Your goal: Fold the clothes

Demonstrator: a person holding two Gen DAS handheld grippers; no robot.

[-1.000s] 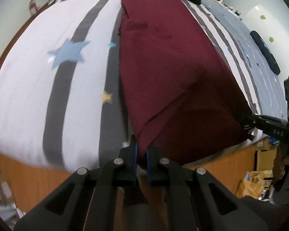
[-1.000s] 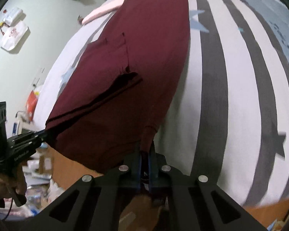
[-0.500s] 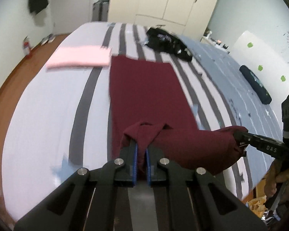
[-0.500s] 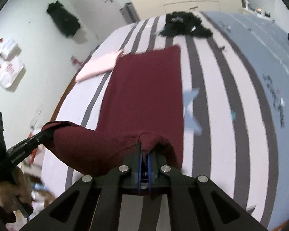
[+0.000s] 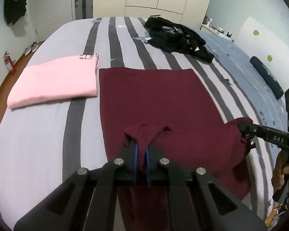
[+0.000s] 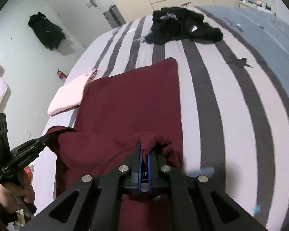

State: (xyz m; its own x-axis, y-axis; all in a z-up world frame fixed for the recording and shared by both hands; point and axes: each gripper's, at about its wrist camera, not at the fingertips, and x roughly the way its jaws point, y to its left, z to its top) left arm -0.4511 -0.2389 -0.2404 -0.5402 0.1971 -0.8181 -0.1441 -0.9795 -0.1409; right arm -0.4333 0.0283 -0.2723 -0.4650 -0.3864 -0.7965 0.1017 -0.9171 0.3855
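Above striped bed [image 5: 38, 134], both hand-held grippers level, pinching maroon garment [image 5: 154, 100]

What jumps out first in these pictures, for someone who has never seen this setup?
A dark red garment lies spread on the striped bed, its near edge lifted by two black grippers, left and right, each pinching a corner. A folded pink garment lies beside it, and a black clothes pile sits farther back.

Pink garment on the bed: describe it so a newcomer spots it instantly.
On the striped bed, look left of the maroon garment that both grippers hold. The pink garment lies there already folded into a flat rectangle. It is the only pale piece; the black clothes pile farther back is crumpled.
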